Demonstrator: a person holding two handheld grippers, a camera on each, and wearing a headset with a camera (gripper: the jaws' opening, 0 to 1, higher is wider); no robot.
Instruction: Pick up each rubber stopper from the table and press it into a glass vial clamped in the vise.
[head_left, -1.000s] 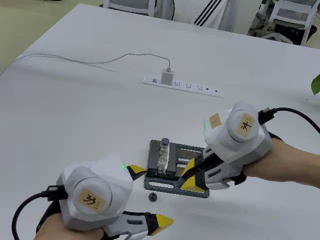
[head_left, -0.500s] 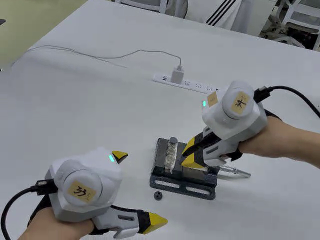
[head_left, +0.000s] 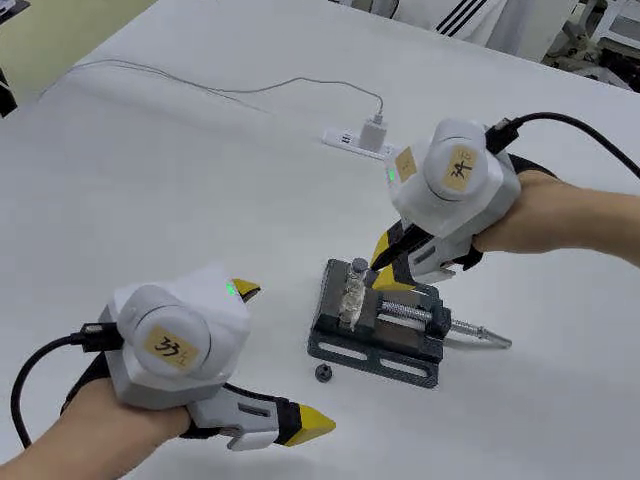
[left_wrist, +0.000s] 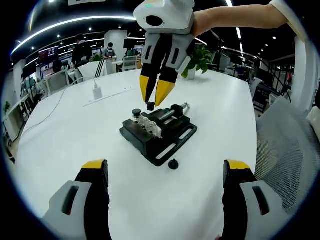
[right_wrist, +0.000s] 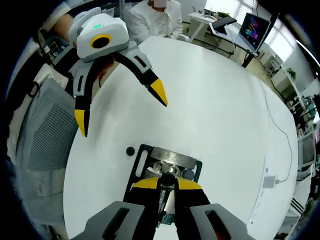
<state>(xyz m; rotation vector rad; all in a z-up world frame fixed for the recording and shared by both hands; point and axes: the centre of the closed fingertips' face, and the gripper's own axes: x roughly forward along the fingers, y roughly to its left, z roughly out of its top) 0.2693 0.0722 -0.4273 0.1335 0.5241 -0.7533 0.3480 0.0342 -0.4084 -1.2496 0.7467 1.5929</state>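
Observation:
A black vise (head_left: 372, 345) holds a row of glass vials (head_left: 352, 298); the far one carries a dark stopper (head_left: 358, 265). My right gripper (head_left: 385, 268) hangs just above that row, shut on a small black rubber stopper (left_wrist: 150, 106), which shows pinched between its yellow tips (right_wrist: 166, 182). Another loose stopper (head_left: 323, 373) lies on the table in front of the vise, also seen as a stopper (right_wrist: 130, 150) left of the vise (right_wrist: 145, 160). My left gripper (head_left: 275, 358) stays low at the near left, open and holding nothing, its jaws wide apart (left_wrist: 165, 167).
A white power strip (head_left: 345, 143) with a plugged charger (head_left: 373, 132) and cable lies on the table behind the vise. The vise screw handle (head_left: 482, 336) sticks out to the right. Chairs and people stand beyond the far edge of the table.
My right gripper has moved from the vise's near right side up over the vials, stopper held. The left gripper has stayed open. The head camera has shifted.

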